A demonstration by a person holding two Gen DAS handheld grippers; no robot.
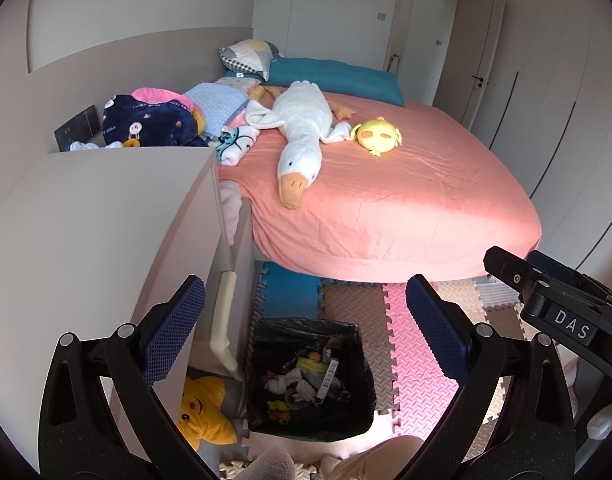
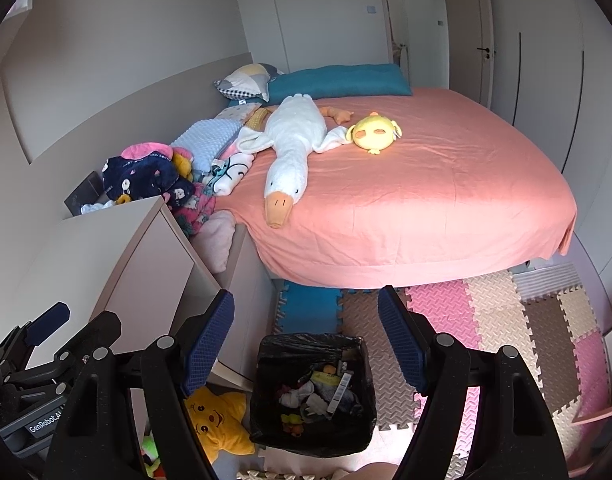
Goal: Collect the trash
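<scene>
A bin lined with a black bag (image 1: 310,376) stands on the foam floor mats below both grippers; it also shows in the right wrist view (image 2: 314,394). Inside lie mixed trash pieces (image 1: 306,384), white tissues, wrappers and small coloured bits (image 2: 317,396). My left gripper (image 1: 306,308) is open and empty, held above the bin. My right gripper (image 2: 306,320) is open and empty, also above the bin. The right gripper's body shows at the right edge of the left wrist view (image 1: 561,316).
A bed with a pink sheet (image 1: 405,200) holds a white goose plush (image 1: 302,136), a yellow chick plush (image 1: 377,136) and piled blankets (image 1: 154,120). A pale cabinet (image 1: 86,232) stands left. A yellow star plush (image 2: 218,420) lies beside the bin. Coloured foam mats (image 2: 485,320) cover the floor.
</scene>
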